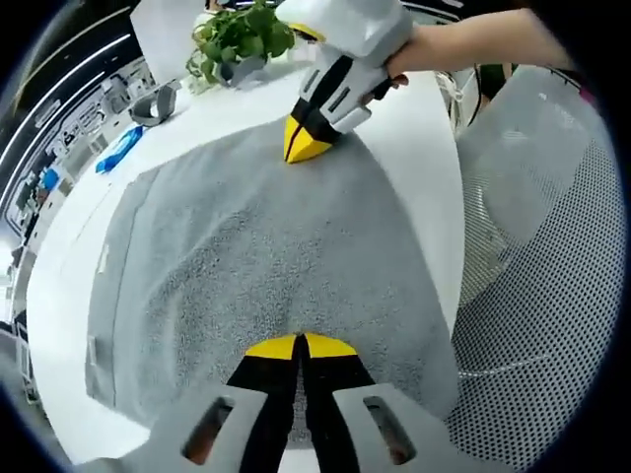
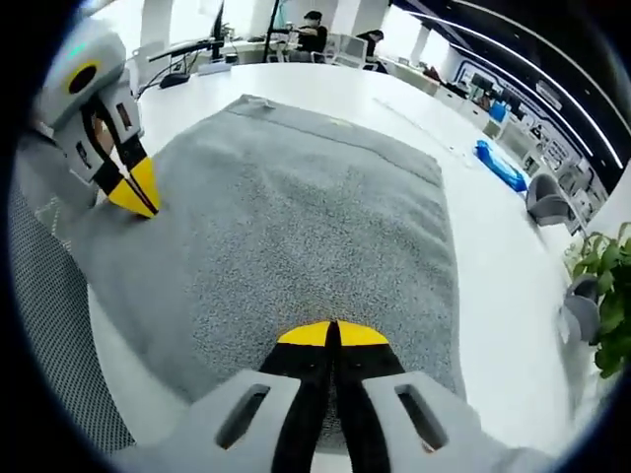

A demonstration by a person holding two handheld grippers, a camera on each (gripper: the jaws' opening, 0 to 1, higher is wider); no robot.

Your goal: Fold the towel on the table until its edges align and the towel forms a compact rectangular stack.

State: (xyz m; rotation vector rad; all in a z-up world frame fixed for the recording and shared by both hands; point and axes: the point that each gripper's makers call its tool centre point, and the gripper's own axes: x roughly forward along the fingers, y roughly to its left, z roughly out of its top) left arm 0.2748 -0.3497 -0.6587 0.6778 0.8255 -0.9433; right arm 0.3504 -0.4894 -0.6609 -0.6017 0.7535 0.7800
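Note:
A grey towel lies spread flat on the white table. In the left gripper view my left gripper has its yellow tips pressed together on the towel's near edge, with cloth between the jaws. A hand holds my right gripper at the opposite edge, tips shut on the cloth. In the right gripper view the towel stretches away from my right gripper, whose tips are closed on its near edge. My left gripper pinches the towel at the far left.
A potted plant, a grey tape roll and a blue object sit on the table beyond the towel. A mesh chair stands close to the table edge. The blue object and plant lie right of the towel.

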